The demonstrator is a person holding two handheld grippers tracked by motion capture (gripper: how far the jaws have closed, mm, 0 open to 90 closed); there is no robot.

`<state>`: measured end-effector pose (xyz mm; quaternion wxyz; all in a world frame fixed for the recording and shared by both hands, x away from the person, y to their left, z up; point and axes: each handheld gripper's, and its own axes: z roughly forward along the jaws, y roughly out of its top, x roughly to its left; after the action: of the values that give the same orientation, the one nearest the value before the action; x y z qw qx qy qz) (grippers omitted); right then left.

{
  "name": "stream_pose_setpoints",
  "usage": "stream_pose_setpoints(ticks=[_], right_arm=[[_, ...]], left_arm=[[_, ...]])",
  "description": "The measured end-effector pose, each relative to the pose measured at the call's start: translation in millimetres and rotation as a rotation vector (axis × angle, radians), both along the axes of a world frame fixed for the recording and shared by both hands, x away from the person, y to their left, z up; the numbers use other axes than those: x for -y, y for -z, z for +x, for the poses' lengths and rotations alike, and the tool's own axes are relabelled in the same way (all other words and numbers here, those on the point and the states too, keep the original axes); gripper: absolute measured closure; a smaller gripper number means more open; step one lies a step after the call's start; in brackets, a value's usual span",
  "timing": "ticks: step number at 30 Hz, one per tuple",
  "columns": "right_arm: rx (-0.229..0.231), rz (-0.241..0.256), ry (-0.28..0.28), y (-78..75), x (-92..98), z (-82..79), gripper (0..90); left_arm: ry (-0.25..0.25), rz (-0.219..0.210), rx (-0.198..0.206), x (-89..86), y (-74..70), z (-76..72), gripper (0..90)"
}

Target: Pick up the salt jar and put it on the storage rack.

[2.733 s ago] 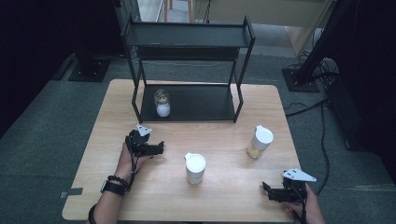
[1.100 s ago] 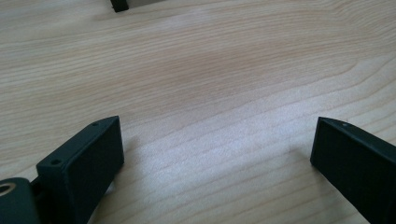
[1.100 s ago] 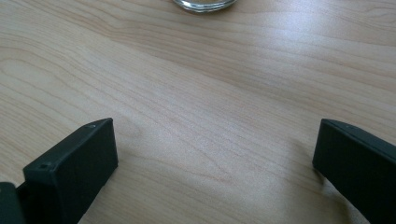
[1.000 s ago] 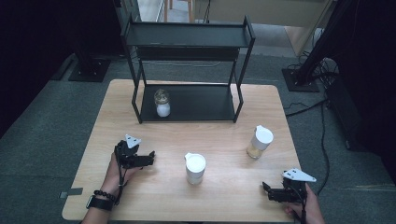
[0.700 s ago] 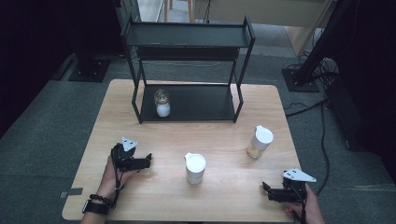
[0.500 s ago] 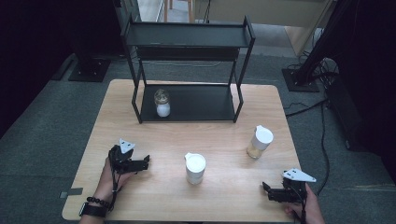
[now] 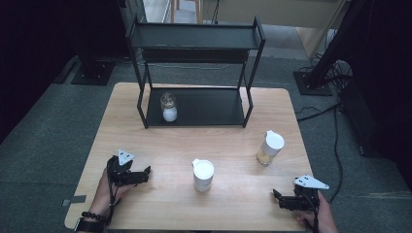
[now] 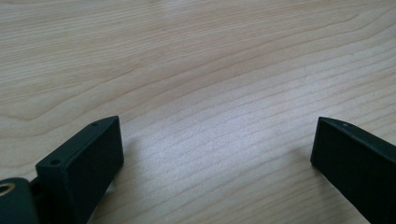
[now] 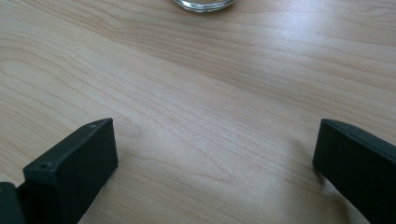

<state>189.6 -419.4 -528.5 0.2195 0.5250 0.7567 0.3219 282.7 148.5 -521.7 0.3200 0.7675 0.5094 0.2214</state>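
My left gripper [image 7: 145, 173] rests low over the wooden table [image 7: 160, 145] near its front left, open, with bare wood between its jaws [image 8: 212, 154]. My right gripper [image 7: 277, 195] sits at the front right corner, also open and empty [image 9: 212, 158]. A white-lidded jar [image 7: 203, 174] stands at the front middle, between the two grippers and apart from both. Another jar with a white lid and tan contents [image 7: 270, 147] stands to the right. A small glass jar [image 7: 168, 107] holding something white stands on the lower shelf of the black rack [image 7: 194, 43].
The two-tier black rack occupies the back of the table; its upper shelf is bare. A glass base [image 9: 203, 4] shows at the top edge of the right gripper view. Cables [image 7: 335, 116] and stand bases lie on the grey floor around the table.
My left gripper has drawn back toward the front left of the table, away from the rack, staying open. The right gripper and the jars have not moved.
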Motion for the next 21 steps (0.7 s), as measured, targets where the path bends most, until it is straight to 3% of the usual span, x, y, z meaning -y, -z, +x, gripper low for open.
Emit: stream_pose_setpoints(ticks=[21], right_arm=[[-0.001, 0.001, 0.002, 0.0, 0.0, 0.1, 0.0]], left_arm=[[-0.02, -0.001, -0.001, -27.6, -0.1, -25.8, 2.5]])
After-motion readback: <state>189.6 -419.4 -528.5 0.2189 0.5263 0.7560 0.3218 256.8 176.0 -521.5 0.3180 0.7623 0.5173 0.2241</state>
